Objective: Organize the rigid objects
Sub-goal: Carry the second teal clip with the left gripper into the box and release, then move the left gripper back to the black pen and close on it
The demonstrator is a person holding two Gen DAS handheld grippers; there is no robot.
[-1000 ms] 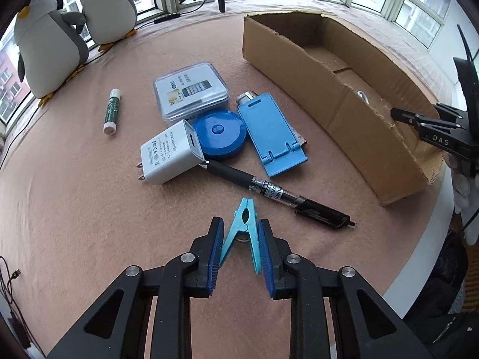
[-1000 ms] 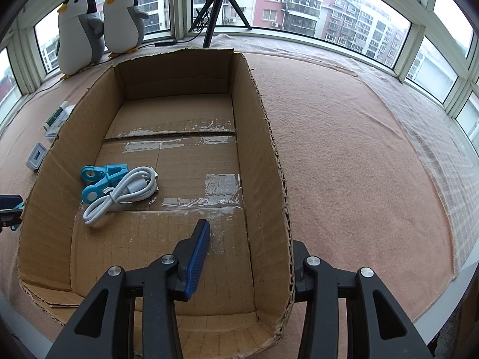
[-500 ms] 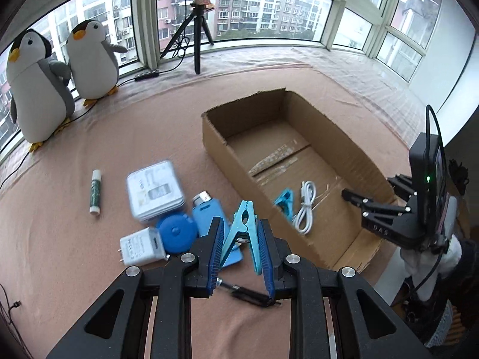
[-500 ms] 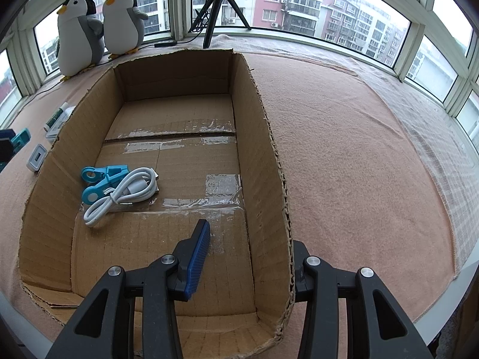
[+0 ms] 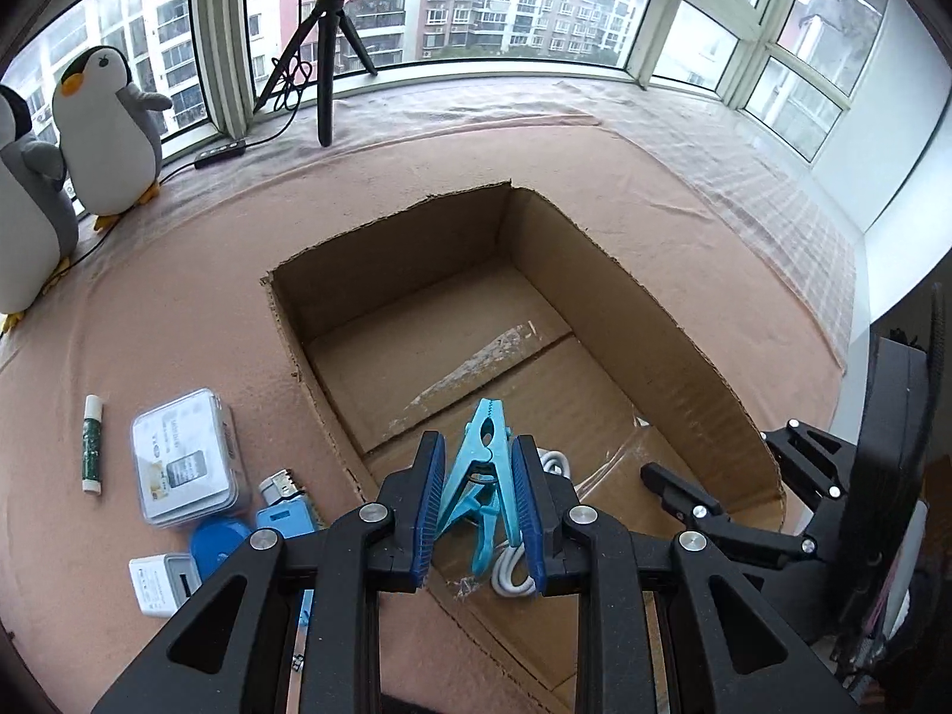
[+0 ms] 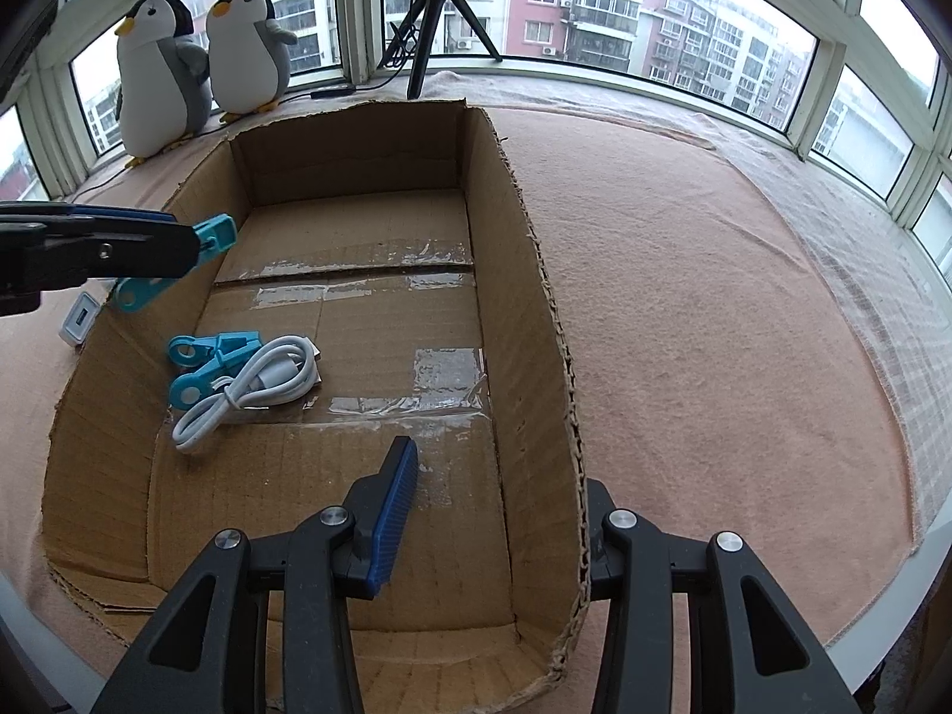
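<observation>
My left gripper (image 5: 476,464) is shut on a teal clothespin (image 5: 485,464) and holds it in the air over the left side of the open cardboard box (image 5: 684,321). It also shows in the right wrist view (image 6: 202,241) above the box's left wall. On the box floor lie another teal clothespin (image 6: 208,360) and a coiled white cable (image 6: 256,387). My right gripper (image 6: 494,476) straddles the box's right wall (image 6: 535,297), one finger inside and one outside. Its jaws stand wide, and I cannot tell whether they press the wall.
Left of the box on the pink cloth lie a glue stick (image 5: 92,443), a clear plastic case (image 5: 184,464), a blue tape measure (image 5: 217,538), a blue phone stand (image 5: 285,520) and a white charger (image 5: 160,583). Two plush penguins (image 6: 202,65) and a tripod (image 5: 324,59) stand by the windows.
My left gripper has lifted the teal clothespin off the cloth and carried it right, from beside the loose items to above the box. The right gripper has not moved.
</observation>
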